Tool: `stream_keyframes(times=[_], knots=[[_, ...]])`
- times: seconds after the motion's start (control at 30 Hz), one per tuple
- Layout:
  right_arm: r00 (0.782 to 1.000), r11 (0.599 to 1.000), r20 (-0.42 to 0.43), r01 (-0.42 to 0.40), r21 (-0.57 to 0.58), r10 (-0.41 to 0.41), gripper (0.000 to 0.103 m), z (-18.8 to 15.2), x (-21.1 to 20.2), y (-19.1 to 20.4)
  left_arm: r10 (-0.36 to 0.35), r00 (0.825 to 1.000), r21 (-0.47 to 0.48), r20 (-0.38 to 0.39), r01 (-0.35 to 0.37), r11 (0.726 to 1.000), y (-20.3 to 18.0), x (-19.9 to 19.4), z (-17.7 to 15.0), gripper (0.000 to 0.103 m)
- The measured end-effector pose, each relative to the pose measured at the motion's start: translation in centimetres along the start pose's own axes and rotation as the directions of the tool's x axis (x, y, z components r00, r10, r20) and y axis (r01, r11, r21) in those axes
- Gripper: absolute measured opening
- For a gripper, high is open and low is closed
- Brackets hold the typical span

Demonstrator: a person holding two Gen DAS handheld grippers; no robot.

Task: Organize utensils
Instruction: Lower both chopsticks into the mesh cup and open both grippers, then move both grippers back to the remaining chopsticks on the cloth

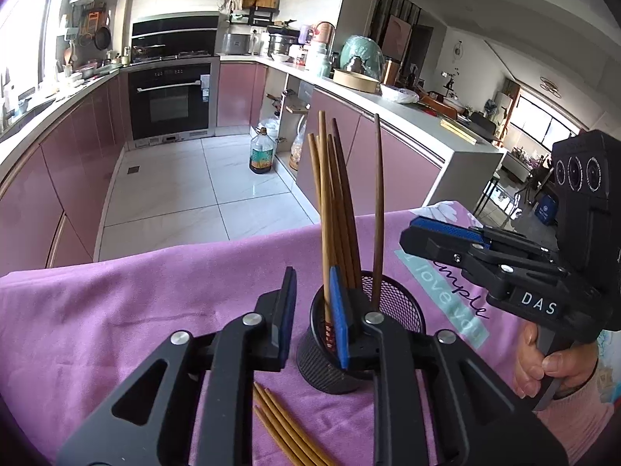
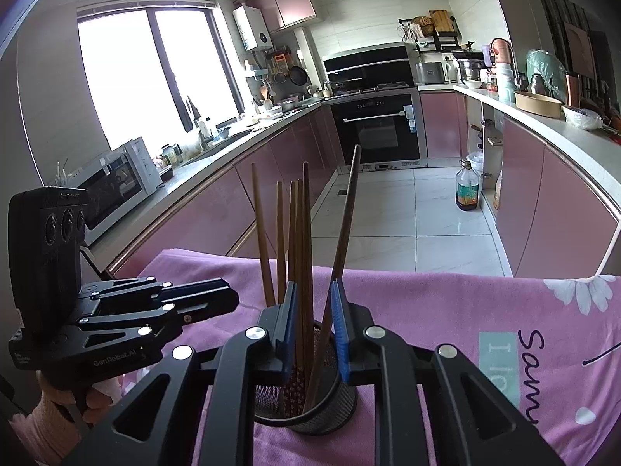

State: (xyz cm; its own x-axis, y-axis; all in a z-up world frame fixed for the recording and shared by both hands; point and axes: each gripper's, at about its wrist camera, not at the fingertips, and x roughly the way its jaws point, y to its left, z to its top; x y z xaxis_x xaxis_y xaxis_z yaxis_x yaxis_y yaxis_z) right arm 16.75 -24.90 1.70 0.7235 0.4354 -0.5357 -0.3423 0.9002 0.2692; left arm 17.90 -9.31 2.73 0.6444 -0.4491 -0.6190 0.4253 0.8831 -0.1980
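1. Black wire-mesh, the round cup-shaped utensil holder [image 1: 392,310] is standing upright on a purple-pink cloth [image 1: 116,310] spread over the table, with pale flowers and dark script printed on its right side.
2. Brown wooden chopsticks [image 1: 330,202] are standing in the holder as a loose bunch, their upper ends fanning apart; one darker stick [image 1: 377,209] is leaning away from the rest on the right.
3. In the left wrist view, the left gripper [image 1: 312,310] is hovering at the near-left rim of the holder, its blue-padded fingers [image 1: 338,322] standing a narrow way apart. One pad is lying just beside a light chopstick; whether it is touching the stick cannot be told. Nothing is sitting between the two pads.
4. In the right wrist view, the right gripper [image 2: 312,330] is sitting over the holder [image 2: 333,404], its blue pads a narrow gap apart. Two sticks [image 2: 306,233] are passing through that gap, the dark slanted one [image 2: 347,217] among them, and the pads are not pressing on them.
5. Three or four light wooden chopsticks [image 1: 279,423] are lying flat on the cloth, just in front of the holder and partly under the left gripper.
6. A hand [image 1: 551,365] is gripping the handle of the right gripper at the right edge of the left wrist view.
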Motion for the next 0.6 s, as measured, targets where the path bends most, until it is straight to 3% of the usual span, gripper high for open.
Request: stream_keyframes(times=[0.17, 0.6], knots=[[1.0, 1.0, 0.0, -0.019, -0.005, 0.019, 0.023, -0.8, -0.3, 0.3, 0.021, 0.999, -0.002, 0.033, -0.02, 1.0, -0.1, -0.8, -0.4, 0.037], [0.997, 0.997, 0.034, -0.062, -0.037, 0.063, 0.043, -2.5, -2.5, 2.2, 0.11, 0.983, 0.035, 0.145, -0.116, 0.993, -1.9, -5.4, -3.4, 0.057]])
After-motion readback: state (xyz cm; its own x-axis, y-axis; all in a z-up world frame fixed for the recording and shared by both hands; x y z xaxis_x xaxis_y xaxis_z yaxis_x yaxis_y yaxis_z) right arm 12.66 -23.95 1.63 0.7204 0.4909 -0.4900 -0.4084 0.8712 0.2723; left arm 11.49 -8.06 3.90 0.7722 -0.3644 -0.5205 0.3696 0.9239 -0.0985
